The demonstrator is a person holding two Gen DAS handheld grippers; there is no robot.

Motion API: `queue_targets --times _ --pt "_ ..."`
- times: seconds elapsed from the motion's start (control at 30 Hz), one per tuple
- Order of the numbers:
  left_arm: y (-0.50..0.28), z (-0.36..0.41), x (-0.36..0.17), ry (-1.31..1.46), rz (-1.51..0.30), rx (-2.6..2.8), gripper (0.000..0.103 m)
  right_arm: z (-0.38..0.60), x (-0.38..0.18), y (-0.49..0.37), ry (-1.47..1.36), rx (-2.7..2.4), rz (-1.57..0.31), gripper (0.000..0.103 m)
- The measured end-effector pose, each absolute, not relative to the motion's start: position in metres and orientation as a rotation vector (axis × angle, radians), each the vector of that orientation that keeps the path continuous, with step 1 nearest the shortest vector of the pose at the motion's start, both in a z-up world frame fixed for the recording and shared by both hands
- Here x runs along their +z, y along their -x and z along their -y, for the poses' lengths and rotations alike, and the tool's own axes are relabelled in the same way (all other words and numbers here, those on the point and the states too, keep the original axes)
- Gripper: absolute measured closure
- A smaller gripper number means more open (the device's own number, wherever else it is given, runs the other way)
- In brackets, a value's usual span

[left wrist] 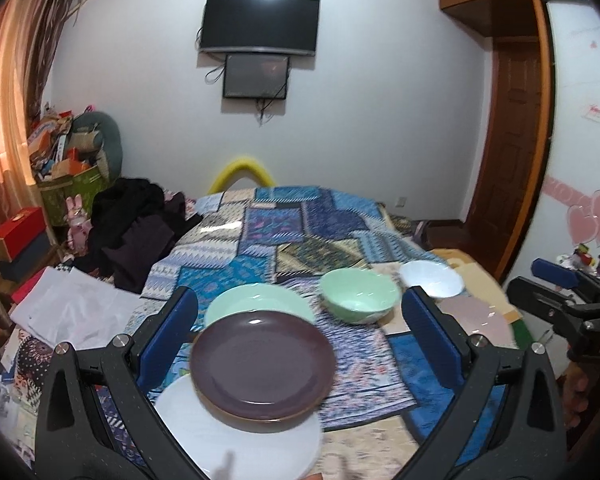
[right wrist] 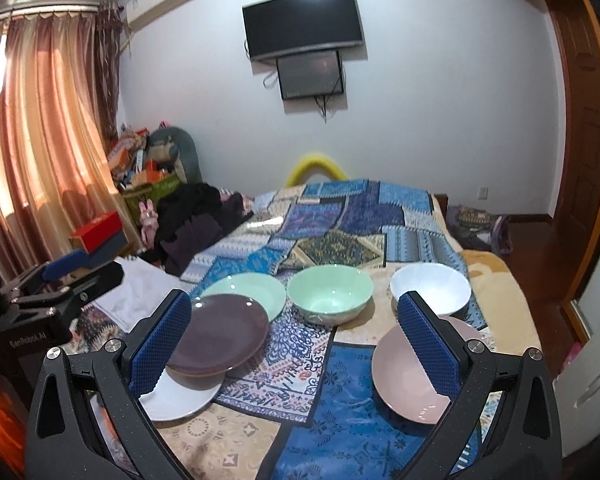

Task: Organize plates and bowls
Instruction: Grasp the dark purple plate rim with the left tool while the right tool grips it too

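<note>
A purple plate (left wrist: pixel 262 364) (right wrist: pixel 220 334) lies tilted, overlapping a white plate (left wrist: pixel 240 440) (right wrist: pixel 180 396) in front and a mint green plate (left wrist: pixel 256 304) (right wrist: pixel 248 290) behind. To the right sit a green bowl (left wrist: pixel 358 294) (right wrist: pixel 330 292), a white bowl (left wrist: pixel 432 278) (right wrist: pixel 430 288) and a pink plate (left wrist: pixel 476 320) (right wrist: pixel 404 372). My left gripper (left wrist: pixel 300 294) (right wrist: pixel 80 272) hovers open above the purple plate, holding nothing. My right gripper (right wrist: pixel 294 298) (left wrist: pixel 540 284) is open and empty between the purple and pink plates.
All dishes rest on a blue patchwork cloth (right wrist: pixel 340 216) spread over a bed. Dark clothes (right wrist: pixel 196 220) and white sheets (left wrist: pixel 72 308) lie at the left, with stacked boxes (left wrist: pixel 16 236) by the curtain. A wooden door (left wrist: pixel 516 148) stands at the right.
</note>
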State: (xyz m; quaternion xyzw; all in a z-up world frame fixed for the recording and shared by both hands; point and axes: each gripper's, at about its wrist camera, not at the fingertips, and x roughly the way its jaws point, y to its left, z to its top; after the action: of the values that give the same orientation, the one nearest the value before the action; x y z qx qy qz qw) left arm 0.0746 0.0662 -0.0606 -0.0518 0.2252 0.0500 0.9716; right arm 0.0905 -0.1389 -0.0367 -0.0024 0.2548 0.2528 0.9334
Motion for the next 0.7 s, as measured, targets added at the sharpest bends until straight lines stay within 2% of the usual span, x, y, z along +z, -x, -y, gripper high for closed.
queue_targets --times 0.3,0.43,0.5,0.57,0.7 --pt "-0.118 -0.135 -0.107 0.145 -0.596 0.181 0.0 0.1 -0.066 -0.134 0.047 0.564 -0.66 0.001" --pt "-0.136 -0.165 -0.133 0.184 -0.669 0.19 0.0 0.083 -0.083 -0.154 0.05 0.582 -0.73 0.006" --pt "-0.143 -0.177 -0.145 0.196 -0.7 0.194 0.002 0.078 -0.093 -0.163 0.043 0.587 -0.77 0.009" --pt "-0.151 -0.186 -0.16 0.204 -0.749 0.188 0.013 0.071 -0.103 -0.172 0.031 0.592 -0.812 0.015" --pt "-0.166 -0.202 -0.187 0.237 -0.846 0.15 0.02 0.058 -0.125 -0.184 0.028 0.599 -0.891 0.023"
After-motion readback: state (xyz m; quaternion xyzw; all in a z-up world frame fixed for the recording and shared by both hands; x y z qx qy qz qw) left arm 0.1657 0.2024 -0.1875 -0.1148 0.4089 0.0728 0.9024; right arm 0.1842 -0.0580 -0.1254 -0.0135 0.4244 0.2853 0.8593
